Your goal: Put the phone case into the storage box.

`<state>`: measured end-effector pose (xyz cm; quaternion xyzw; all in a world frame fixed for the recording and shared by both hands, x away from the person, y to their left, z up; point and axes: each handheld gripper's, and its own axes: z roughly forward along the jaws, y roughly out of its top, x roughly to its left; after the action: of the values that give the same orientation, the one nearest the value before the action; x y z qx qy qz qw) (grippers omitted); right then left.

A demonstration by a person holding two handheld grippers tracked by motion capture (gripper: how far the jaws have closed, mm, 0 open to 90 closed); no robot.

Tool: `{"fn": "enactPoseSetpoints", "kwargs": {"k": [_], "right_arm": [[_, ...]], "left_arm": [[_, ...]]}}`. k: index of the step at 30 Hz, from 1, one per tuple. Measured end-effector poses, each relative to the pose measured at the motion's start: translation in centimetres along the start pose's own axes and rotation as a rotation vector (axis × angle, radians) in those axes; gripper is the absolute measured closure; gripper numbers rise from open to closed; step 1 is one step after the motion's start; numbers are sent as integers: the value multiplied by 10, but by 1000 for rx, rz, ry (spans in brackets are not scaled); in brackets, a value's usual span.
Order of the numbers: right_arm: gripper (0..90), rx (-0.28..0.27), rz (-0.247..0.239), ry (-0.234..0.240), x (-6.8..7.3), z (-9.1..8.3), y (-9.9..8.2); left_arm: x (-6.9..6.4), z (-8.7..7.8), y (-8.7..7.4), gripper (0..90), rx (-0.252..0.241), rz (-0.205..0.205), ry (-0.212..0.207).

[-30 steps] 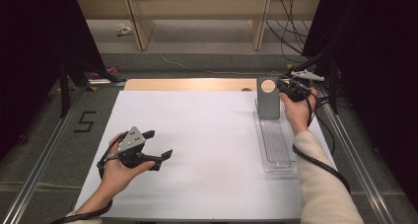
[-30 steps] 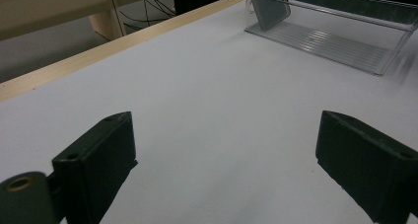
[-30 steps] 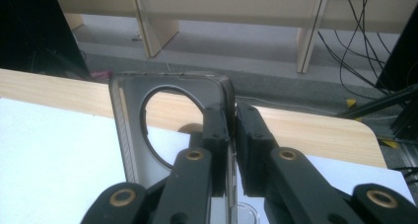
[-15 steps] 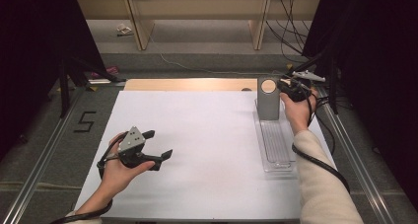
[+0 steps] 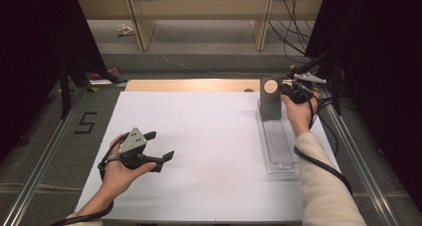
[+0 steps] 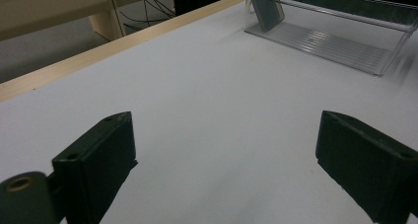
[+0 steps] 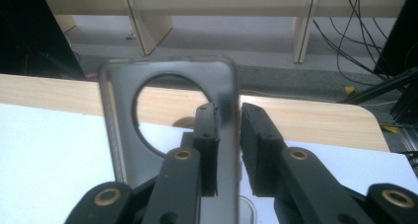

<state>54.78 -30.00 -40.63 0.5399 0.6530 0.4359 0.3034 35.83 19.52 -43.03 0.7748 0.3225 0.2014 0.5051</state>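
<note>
A dark grey phone case (image 5: 270, 99) with a round hole stands upright at the far end of a clear ribbed rack (image 5: 278, 146). My right gripper (image 5: 286, 90) is at the case's right edge. In the right gripper view the case (image 7: 118, 135) has that edge between the jaws of my right gripper (image 7: 229, 113). The jaws have just been opening, and a thin gap shows at the right pad (image 7: 256, 135). My left gripper (image 5: 160, 145) rests open low over the white mat at the near left. In the left gripper view my left gripper (image 6: 224, 135) holds nothing.
The white mat (image 5: 209, 136) covers most of the table, with a wooden strip (image 5: 189, 85) along its far edge. Cables trail at the back right. The rack (image 6: 335, 41) and the case (image 6: 266, 12) lie far ahead in the left gripper view.
</note>
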Motion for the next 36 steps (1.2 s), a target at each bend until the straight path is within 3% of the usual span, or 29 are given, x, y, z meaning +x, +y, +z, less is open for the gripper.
{"fn": "enactPoseSetpoints", "kwargs": {"k": [12, 22, 31, 36], "right_arm": [[731, 4, -13, -7, 1, -3, -2], [479, 1, -28, -26, 7, -14, -4], [359, 12, -52, -2, 13, -22, -5], [302, -12, -56, -2, 16, -28, -5]], "left_arm": [[0, 0, 0, 78, 0, 0, 0], [0, 0, 0, 78, 1, 1, 0], [-1, 0, 0, 78, 2, 2, 1], [-1, 0, 0, 77, 3, 2, 1]]}}
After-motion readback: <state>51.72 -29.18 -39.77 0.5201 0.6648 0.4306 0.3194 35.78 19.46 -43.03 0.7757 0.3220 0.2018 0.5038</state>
